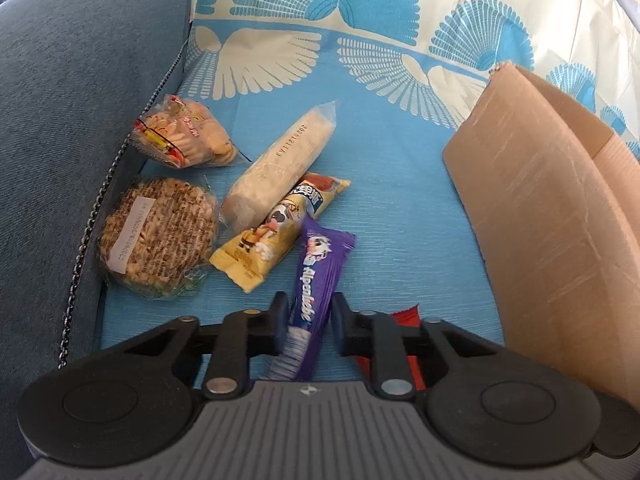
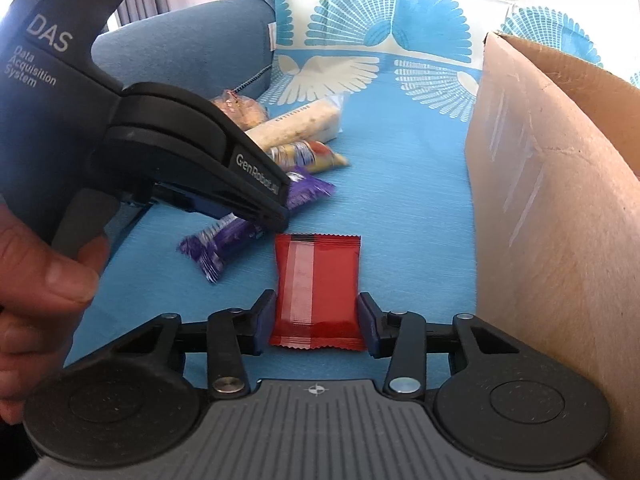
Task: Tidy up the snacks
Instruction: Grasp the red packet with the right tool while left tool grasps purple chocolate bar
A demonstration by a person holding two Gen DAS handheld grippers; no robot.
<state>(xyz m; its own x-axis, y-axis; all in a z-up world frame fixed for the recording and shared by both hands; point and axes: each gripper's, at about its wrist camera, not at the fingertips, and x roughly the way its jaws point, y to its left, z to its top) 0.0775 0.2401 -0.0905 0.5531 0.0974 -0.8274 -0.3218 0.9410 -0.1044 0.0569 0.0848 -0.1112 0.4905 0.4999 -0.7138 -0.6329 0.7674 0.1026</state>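
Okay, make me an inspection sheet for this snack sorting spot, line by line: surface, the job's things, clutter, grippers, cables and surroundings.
Surface: blue patterned cloth, flat.
Job's things: purple Alpenliebe candy stick; red foil sachet; yellow cartoon snack pack; long clear cracker sleeve; round noodle cake in clear wrap; clear bag of small biscuits; open brown cardboard box at the right.
Clutter: nothing seen.
Grippers: left gripper closed on the purple stick; right gripper straddles the red sachet, pads at its edges.
Cables: nothing seen.
Surroundings: blue fabric sofa arm; a hand holds the left gripper.
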